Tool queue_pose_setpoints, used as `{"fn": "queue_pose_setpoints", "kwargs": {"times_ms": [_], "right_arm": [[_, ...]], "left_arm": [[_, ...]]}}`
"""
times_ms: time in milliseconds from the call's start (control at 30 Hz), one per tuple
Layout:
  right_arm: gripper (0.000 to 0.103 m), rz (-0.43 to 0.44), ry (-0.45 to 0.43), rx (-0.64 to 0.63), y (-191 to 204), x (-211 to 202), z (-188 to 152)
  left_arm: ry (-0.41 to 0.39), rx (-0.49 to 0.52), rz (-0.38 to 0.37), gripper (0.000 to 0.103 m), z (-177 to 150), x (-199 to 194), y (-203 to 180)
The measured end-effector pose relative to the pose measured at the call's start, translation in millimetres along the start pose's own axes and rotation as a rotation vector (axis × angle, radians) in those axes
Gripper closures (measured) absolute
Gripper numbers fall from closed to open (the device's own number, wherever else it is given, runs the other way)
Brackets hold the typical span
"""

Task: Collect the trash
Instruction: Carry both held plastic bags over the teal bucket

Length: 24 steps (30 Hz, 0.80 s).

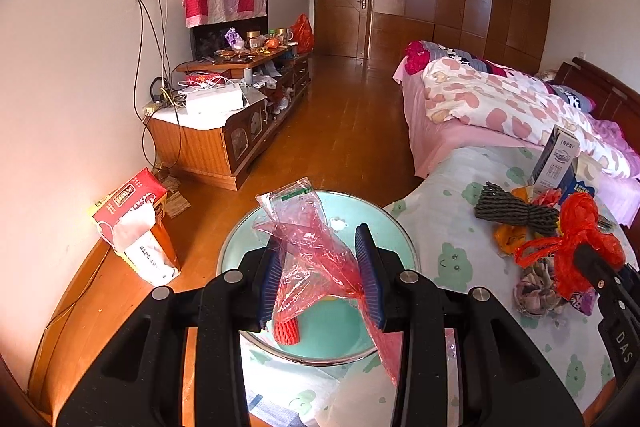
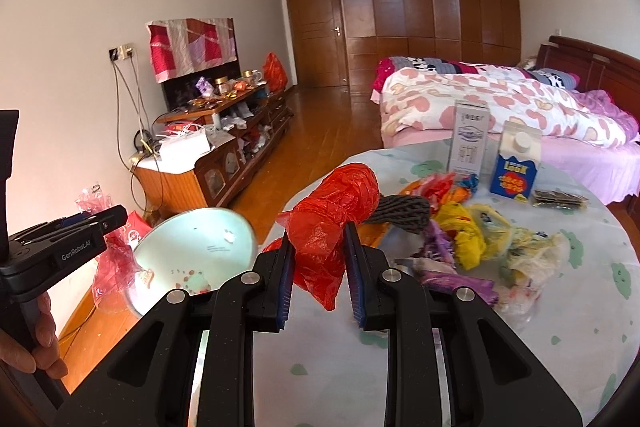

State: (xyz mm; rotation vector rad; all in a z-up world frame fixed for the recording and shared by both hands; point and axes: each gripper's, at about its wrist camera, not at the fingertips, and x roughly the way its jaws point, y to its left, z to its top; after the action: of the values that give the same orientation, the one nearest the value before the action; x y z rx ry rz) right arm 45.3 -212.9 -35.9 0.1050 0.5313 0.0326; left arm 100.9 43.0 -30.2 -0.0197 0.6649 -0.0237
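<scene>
My left gripper (image 1: 322,271) is open over a pale green basin (image 1: 344,337), and a pink see-through plastic bag (image 1: 308,247) hangs between its fingers, caught on the right pad. A red foam net (image 1: 286,331) lies in the basin. My right gripper (image 2: 318,271) holds a crumpled red plastic bag (image 2: 332,219) between its blue pads, above the table's near edge. The left gripper also shows in the right wrist view (image 2: 96,223), with the basin (image 2: 192,259) beside it. More wrappers and bags (image 2: 472,239) lie piled on the round table (image 2: 600,287).
Two cartons (image 2: 516,167) stand at the table's far side, with a dark rope bundle (image 1: 516,213) near the pile. A tissue box (image 1: 136,223) stands on the floor by the wall. A cluttered TV cabinet (image 1: 224,123) lines the left wall; a bed (image 1: 500,107) is beyond the table.
</scene>
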Motion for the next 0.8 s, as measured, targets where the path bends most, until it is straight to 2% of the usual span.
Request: {"fn": "queue_pose_setpoints", "kwargs": {"times_ms": [533,800], "right_arm": [[0.078,0.07,0.044,-0.084,55.5,34.2,1.1],[0.078,0.093,0.094,-0.1,73.2,59.1,-4.4]], "left_arm": [[0.03,-0.036,0.041,0.067,2.4,27.0,24.8],[0.055,-0.055,0.06,0.067,-1.2,41.2,36.0]]}}
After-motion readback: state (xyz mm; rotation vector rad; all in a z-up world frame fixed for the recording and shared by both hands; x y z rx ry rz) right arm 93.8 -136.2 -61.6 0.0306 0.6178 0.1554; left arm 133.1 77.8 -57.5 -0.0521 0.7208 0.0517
